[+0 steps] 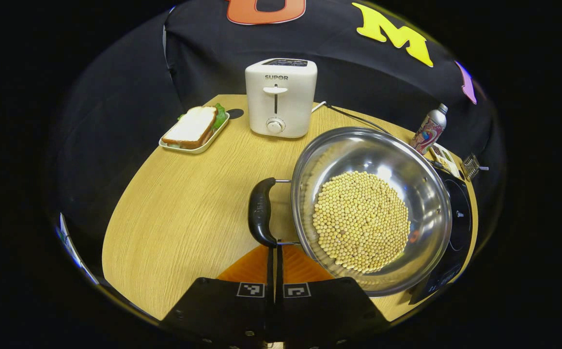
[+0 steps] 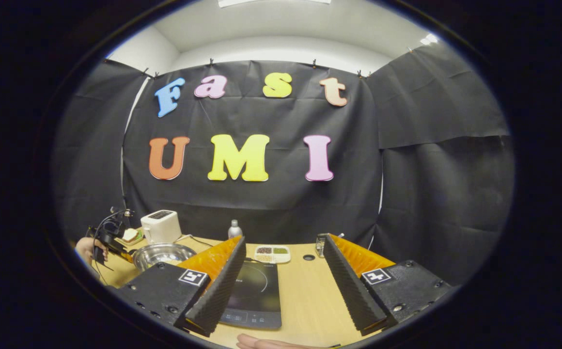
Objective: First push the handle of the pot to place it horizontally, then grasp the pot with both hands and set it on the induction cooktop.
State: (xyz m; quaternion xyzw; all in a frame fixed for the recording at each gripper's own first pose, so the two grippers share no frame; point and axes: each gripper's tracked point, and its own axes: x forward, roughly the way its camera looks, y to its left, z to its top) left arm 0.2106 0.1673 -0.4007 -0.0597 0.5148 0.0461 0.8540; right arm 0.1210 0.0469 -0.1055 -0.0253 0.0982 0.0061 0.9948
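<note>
A steel pot [image 1: 421, 194] holding several yellow beans sits on the wooden table. Its black loop handle [image 1: 260, 212] sticks out on the left side in the left gripper view. My left gripper [image 1: 276, 247] is shut, and its tips touch the lower end of that handle with nothing between them. The black induction cooktop [image 1: 458, 228] lies just right of the pot. In the right gripper view my right gripper [image 2: 283, 238] is held open above the cooktop [image 2: 257, 291]. The pot [image 2: 162, 253] is off to its left, with the left gripper [image 2: 109, 237] beside it.
A white toaster [image 1: 281, 97] stands at the back, with a sandwich on a plate [image 1: 195, 128] to its left. A bottle [image 1: 429, 128] and a small tray of grains [image 2: 272, 253] are behind the cooktop. A hand [image 2: 271, 343] shows at the near table edge.
</note>
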